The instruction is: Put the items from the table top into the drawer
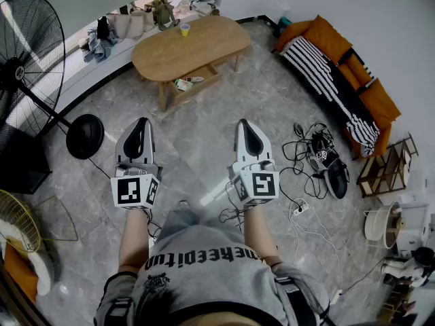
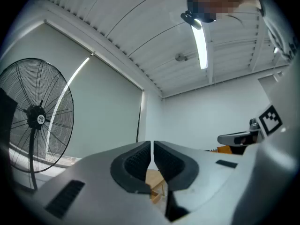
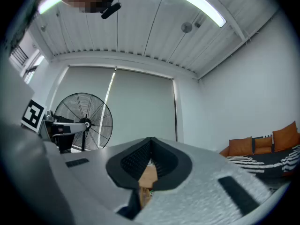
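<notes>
An oval wooden table (image 1: 194,46) stands a few steps ahead on the marble floor. A small yellow cup (image 1: 184,29) stands near the table's far edge. Below the top, a low wooden compartment (image 1: 197,80) holds a light-coloured item (image 1: 189,82). I cannot tell whether it is the drawer. My left gripper (image 1: 142,121) and right gripper (image 1: 244,122) are held side by side at waist height, pointing at the table and well short of it. Both are shut with nothing between their pads. A slice of the table shows under the left gripper's (image 2: 152,144) jaws and under the right gripper's (image 3: 150,140) jaws.
A tall black standing fan (image 1: 24,53) with a round base (image 1: 85,136) is at the left. An orange sofa (image 1: 333,53) with a striped throw lines the right wall. Tangled cables and dark shoes (image 1: 319,158) lie on the floor to the right. Bags and clutter (image 1: 136,22) sit behind the table.
</notes>
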The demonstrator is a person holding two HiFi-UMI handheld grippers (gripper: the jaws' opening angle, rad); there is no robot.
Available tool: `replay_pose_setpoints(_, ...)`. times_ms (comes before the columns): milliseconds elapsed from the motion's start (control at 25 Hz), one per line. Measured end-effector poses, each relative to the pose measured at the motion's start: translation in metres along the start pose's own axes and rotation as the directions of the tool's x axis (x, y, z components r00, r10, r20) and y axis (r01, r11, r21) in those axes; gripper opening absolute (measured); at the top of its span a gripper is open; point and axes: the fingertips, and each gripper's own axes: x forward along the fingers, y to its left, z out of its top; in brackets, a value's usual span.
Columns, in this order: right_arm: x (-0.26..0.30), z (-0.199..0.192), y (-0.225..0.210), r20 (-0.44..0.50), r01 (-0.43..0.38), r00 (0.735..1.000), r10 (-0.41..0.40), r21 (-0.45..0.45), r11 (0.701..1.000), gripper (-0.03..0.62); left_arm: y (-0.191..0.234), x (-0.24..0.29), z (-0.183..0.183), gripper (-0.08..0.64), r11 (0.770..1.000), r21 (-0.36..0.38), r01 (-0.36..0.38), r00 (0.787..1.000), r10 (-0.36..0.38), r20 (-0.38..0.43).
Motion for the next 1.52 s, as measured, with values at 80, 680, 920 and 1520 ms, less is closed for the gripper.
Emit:
replay_pose_setpoints(80, -0.002, -0.002, 0.002, 0.007, -0.009, 1.0, 0.009, -0.002, 1.0, 0.003, 0.0, -0.002, 0.003, 0.02, 1.0, 0.002, 0.003, 1.0, -0.003, -0.001)
replay_pose_setpoints(680, 0.009, 0.0, 0.02, 0.041, -0.009, 0.999, 0.009, 0.0, 1.0, 0.003, 0.017, 0.002, 0.0, 0.02, 0.999, 0.0, 0.053, 0.999, -0.053, 0.006)
replay_pose_setpoints(920, 0.025, -0.01, 0.015, 0.022, -0.014, 1.0, 0.014, 0.003, 1.0, 0.003, 0.02, 0.019, -0.004, 0.02, 0.999, -0.02, 0.046, 0.999, -0.047, -0.021)
replay_pose_setpoints(1520, 0.178, -0.018, -0.036, 0.055, -0.092, 0.994, 0.091, 0.015, 0.996, 0.003, 0.055, 0.153, -0.023, 0.02, 1.0, 0.019, -0.013, 1.0, 0.013, -0.004)
